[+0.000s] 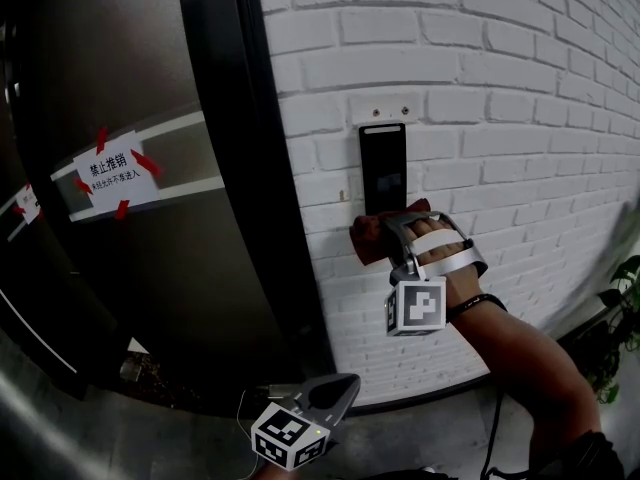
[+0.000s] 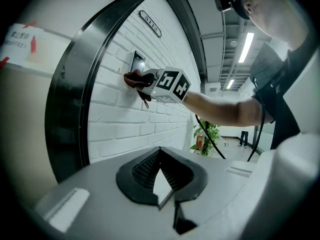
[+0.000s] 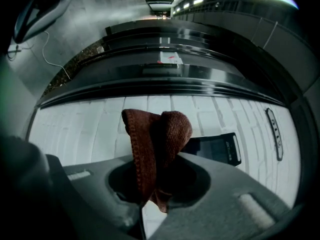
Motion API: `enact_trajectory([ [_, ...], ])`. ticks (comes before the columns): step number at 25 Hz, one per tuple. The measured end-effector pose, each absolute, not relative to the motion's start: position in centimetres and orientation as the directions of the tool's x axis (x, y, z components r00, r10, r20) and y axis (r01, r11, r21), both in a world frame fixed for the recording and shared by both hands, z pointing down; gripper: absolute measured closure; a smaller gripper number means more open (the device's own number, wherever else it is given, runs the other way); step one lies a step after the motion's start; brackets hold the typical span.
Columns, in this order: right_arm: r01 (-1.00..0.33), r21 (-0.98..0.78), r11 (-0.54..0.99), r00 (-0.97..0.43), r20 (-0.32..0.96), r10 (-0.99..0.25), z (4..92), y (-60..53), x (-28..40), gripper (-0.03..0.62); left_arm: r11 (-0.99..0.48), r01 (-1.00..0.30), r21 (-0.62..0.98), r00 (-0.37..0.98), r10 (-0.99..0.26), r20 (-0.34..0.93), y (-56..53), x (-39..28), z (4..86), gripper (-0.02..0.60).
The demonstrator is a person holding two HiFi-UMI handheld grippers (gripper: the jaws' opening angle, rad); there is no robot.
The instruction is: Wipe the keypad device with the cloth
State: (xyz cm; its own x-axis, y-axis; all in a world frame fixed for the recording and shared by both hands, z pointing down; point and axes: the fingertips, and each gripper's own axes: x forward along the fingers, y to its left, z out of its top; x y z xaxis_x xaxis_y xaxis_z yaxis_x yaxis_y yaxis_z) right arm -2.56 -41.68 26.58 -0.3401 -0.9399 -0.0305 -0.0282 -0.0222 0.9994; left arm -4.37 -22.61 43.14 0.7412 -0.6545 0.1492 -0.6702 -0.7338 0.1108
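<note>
A black keypad device [image 1: 383, 163] is mounted upright on the white brick wall [image 1: 500, 98]. My right gripper [image 1: 385, 230] is shut on a bunched reddish-brown cloth [image 1: 368, 238], which presses against the wall just below the device's lower edge. In the right gripper view the cloth [image 3: 155, 139] stands up from the jaws, and the keypad device [image 3: 215, 149] lies just beside and behind it. The left gripper view has the cloth [image 2: 132, 78] under the device [image 2: 137, 62]. My left gripper [image 1: 335, 393] hangs low, away from the wall, shut and holding nothing.
A dark metal door frame [image 1: 250, 168] runs down just left of the bricks, with a taped paper notice [image 1: 115, 173] on the door. A potted plant [image 1: 625, 288] stands at the right, near the floor. A black cable [image 2: 207, 134] hangs under my right arm.
</note>
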Motion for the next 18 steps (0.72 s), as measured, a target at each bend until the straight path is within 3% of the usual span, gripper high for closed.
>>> enact_trajectory([
  [4,-0.021,0.998,0.065,-0.33,0.054,-0.942,28.4,-42.3,-1.9,0.542,-0.732,-0.672,0.112,0.74,-0.656,0.147,-22.3,-4.4,43.2,0.565],
  [8,-0.012,0.999,0.051,-0.334,0.044,-0.942,28.1,-41.3,-1.4,0.542,-0.729,-0.675,0.113,0.737,-0.66,0.147,-22.1,-4.7,43.3,0.565],
  [18,-0.073,0.979,-0.189,-0.358,-0.203,-0.912,14.9,-37.4,-2.3,0.542,-0.731,-0.674,0.106,0.737,-0.658,0.152,-22.2,-4.7,43.4,0.565],
])
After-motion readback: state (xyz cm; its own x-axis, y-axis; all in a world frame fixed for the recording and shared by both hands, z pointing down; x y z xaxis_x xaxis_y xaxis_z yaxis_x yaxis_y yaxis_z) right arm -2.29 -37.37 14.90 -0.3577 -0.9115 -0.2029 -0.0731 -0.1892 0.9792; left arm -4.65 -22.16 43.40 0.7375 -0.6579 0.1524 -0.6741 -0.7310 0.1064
